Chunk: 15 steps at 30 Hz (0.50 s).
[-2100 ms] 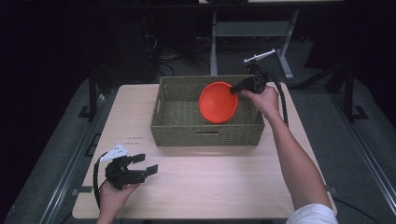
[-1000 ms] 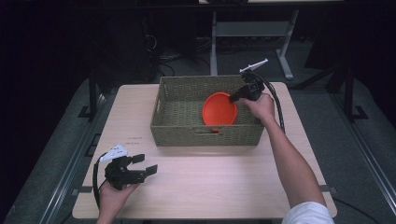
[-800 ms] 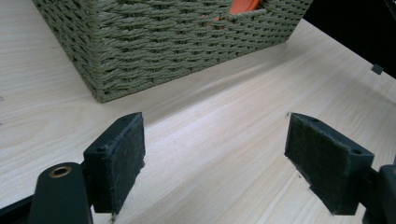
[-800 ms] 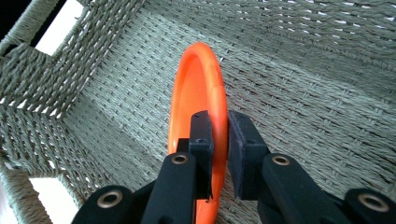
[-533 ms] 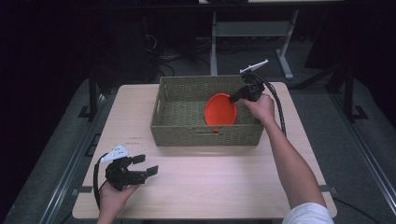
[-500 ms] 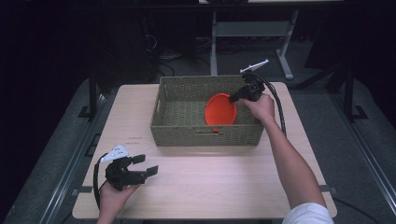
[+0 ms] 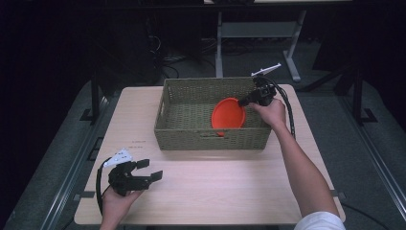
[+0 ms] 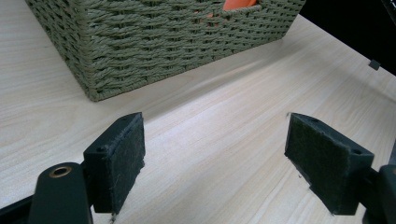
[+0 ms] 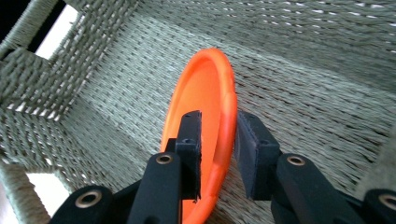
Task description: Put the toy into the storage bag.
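Sitting on a pale wooden table [image 7: 230, 191], an olive-green woven rectangular basket [image 7: 191, 136] holds a round orange plastic plate [image 7: 229, 114], which stands tilted on its edge in the right half of the basket, leaning toward the near wall. From the high view, the right gripper [image 7: 246, 101], black with a cable trailing behind it, reaches over the basket's right rim from the person's right hand [image 7: 270, 112], and its tips meet the plate's right edge. The right gripper view looks down between its two black jaws inside the basket: the orange plate's [image 9: 208, 121] raised rim lies between the padded faces, with the jaws set narrow on either side of it, the left pad against the plate's inner face and the right pad just at its outer edge. The woven basket floor and walls [image 9: 303, 70] surround the plate. The left gripper [image 7: 146, 172], held in the person's left hand [image 7: 115, 203] near the front left corner of the table, rests low over the wood, well apart from the basket. In the left gripper view its jaws stand wide apart with nothing between them, bare tabletop [image 8: 224, 140] showing in the gap, and the basket's near woven wall [image 8: 154, 42] rises beyond, a sliver of the orange plate [image 8: 238, 3] showing through a handle slot.
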Each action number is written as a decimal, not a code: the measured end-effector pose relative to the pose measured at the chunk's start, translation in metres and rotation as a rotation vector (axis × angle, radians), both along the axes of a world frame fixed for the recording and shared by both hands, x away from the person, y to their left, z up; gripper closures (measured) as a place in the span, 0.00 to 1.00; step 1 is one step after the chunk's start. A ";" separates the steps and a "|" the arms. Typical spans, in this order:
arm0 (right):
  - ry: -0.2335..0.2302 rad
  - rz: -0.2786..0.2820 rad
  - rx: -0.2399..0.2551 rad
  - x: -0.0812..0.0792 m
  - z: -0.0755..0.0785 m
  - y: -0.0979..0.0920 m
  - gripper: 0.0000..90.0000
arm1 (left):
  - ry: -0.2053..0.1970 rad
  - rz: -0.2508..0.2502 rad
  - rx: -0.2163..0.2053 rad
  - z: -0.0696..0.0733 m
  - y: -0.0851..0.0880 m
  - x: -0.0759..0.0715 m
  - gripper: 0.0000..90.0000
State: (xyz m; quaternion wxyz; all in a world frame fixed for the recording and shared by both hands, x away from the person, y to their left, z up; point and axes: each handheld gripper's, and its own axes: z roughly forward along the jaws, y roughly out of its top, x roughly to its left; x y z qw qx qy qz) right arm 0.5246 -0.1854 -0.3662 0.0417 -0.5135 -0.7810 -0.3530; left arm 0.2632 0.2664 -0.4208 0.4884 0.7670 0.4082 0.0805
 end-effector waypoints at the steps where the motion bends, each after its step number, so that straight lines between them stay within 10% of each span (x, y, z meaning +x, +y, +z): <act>1: -0.002 0.000 -0.002 -0.001 0.001 -0.001 0.78 | -0.001 0.001 0.000 0.000 0.000 0.000 0.22; 15: -0.041 0.020 0.077 -0.017 0.011 -0.015 0.67 | 0.004 0.001 0.005 -0.001 -0.001 -0.001 0.22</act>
